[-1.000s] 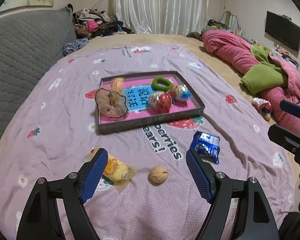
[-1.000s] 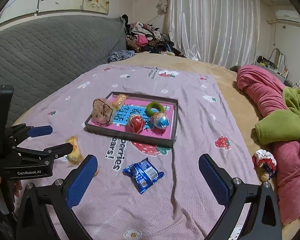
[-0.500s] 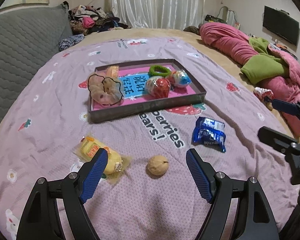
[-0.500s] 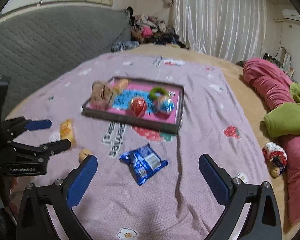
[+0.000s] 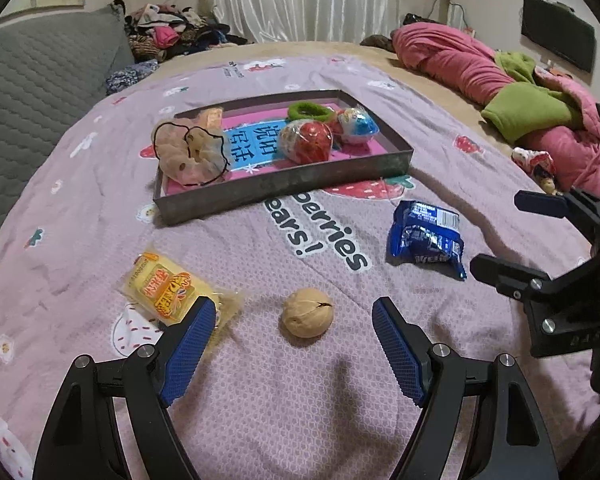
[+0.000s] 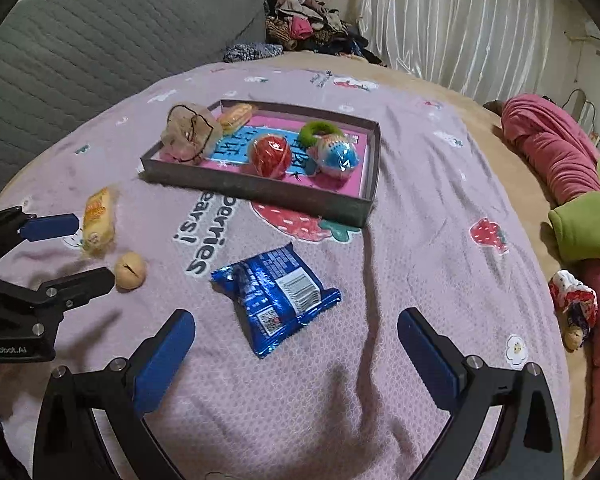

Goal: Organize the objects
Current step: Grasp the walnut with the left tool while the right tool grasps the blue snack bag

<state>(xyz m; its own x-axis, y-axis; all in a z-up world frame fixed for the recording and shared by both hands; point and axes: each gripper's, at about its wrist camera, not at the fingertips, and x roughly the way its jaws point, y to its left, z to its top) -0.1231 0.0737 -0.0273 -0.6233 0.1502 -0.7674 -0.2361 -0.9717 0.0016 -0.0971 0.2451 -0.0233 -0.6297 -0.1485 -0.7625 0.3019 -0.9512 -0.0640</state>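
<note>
A grey tray (image 5: 288, 184) with a pink floor holds a beige scrunchie (image 5: 188, 152), a green hair ring (image 5: 308, 111), a red ball (image 5: 306, 142), a blue ball (image 5: 356, 124) and a snack. On the pink bedspread in front lie a walnut (image 5: 307, 317), a yellow snack packet (image 5: 168, 290) and a blue snack bag (image 5: 426, 238). My left gripper (image 5: 292, 336) is open, low, with the walnut between its fingertips' line. My right gripper (image 6: 296, 340) is open just before the blue bag (image 6: 276, 298). The walnut (image 6: 130, 270) and tray (image 6: 260, 192) also show in the right wrist view.
A grey quilted headboard (image 5: 32, 80) runs along the left. A rolled pink and green duvet (image 5: 512, 80) lies at the right, with a small doll (image 6: 572, 304) beside it. Clothes (image 5: 168, 36) are piled at the back before white curtains.
Both grippers have moved forward and down toward the bedspread. The left has closed in on the walnut, the right on the blue bag. Both stayed open.
</note>
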